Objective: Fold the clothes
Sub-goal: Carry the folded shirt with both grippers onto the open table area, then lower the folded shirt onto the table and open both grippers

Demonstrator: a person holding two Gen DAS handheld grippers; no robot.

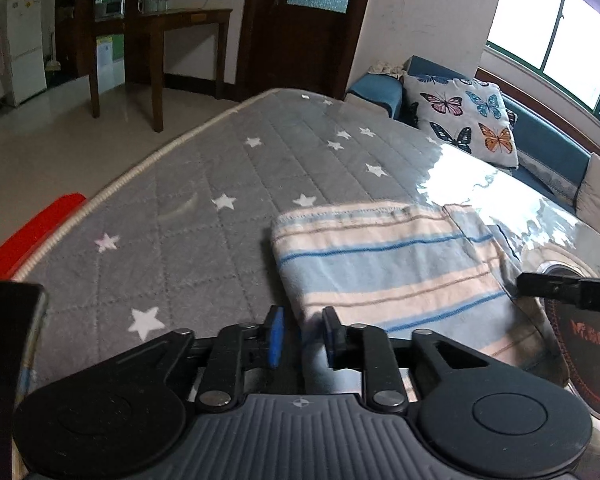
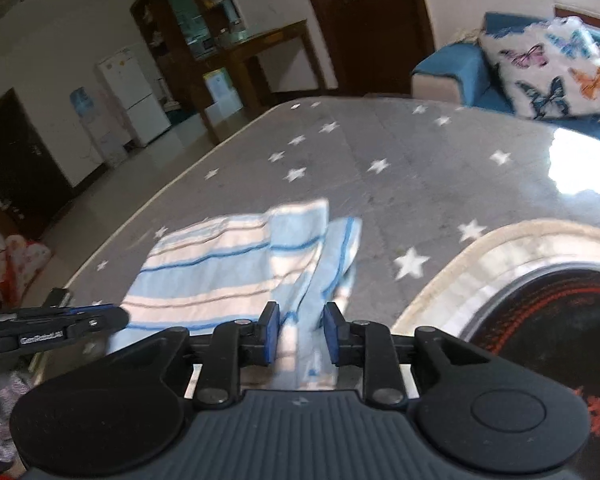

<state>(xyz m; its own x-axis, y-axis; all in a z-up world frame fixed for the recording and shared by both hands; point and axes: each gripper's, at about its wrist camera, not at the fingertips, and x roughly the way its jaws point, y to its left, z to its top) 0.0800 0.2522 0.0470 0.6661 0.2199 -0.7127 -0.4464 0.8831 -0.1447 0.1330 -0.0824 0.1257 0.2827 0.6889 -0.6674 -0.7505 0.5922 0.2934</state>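
A striped cloth point(image 1: 388, 264) of soft, fuzzy weave lay folded on a table point(image 1: 204, 184) covered in grey quilted fabric stitched in diamonds, dotted with white stars and sealed under a glossy clear sheet that threw back the window light. The cloth carried pale blue and cream bands with thin darker blue and tan lines, and a stitched hem ran along its far edge. From the right wrist view the same cloth point(image 2: 228, 268) showed a loose flap trailing off its right side, rumpled and narrower.

The left gripper point(image 1: 302, 334) sat at the near left corner of the cloth, its blue-padded fingers point(image 1: 276, 336) parted by a narrow gap with cloth lying between them; whether the pads pressed it could not be told. The right gripper point(image 2: 300, 334) stood likewise a little apart over the trailing flap, cloth between the fingers, contact unclear.

A round dark mat point(image 2: 560, 320) with red lettering lay just right of the cloth. A butterfly-print pillow point(image 1: 466, 120) rested on a blue sofa point(image 1: 540, 136) beyond.
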